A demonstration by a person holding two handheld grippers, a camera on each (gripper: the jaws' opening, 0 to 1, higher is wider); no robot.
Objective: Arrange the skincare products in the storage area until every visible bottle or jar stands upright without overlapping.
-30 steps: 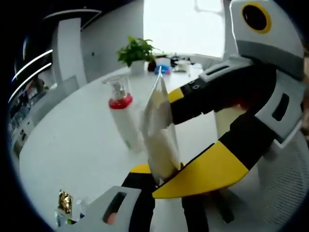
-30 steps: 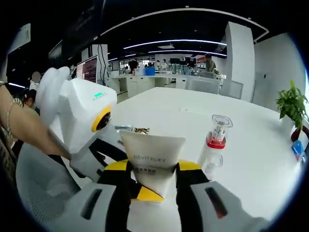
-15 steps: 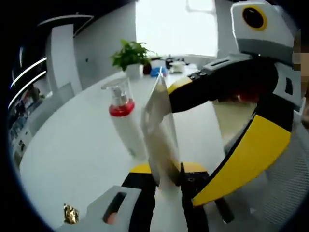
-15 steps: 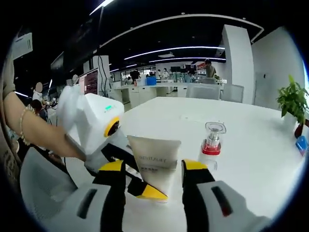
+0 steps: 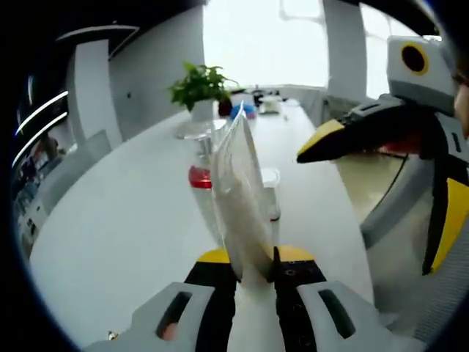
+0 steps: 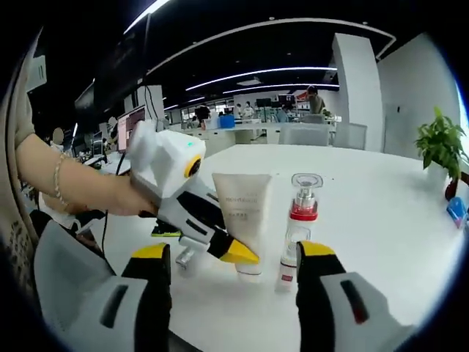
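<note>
Two skincare products stand on the white desk. One is a cream tube, upright on its cap, and just beside it is a pump bottle with a red collar and a clear cap, also upright. From the right gripper view they look very close, but I cannot tell whether they touch.

In the left gripper view the left tool is clenched on the low part of the cream tube, with its two yellow-tipped jaws pressed against both flat sides. In the same view the pump bottle is partly hidden behind the tube. In the right gripper view the left tool comes from the left, held by a person's hand, and meets the tube near its base.

The right tool is released: its jaws stand wide apart, with the tube and the bottle seen between them but farther away, and it holds nothing. It appears in the left gripper view as the right tool, well apart from the tube.

A green plant stands at the far edge of the desk.
</note>
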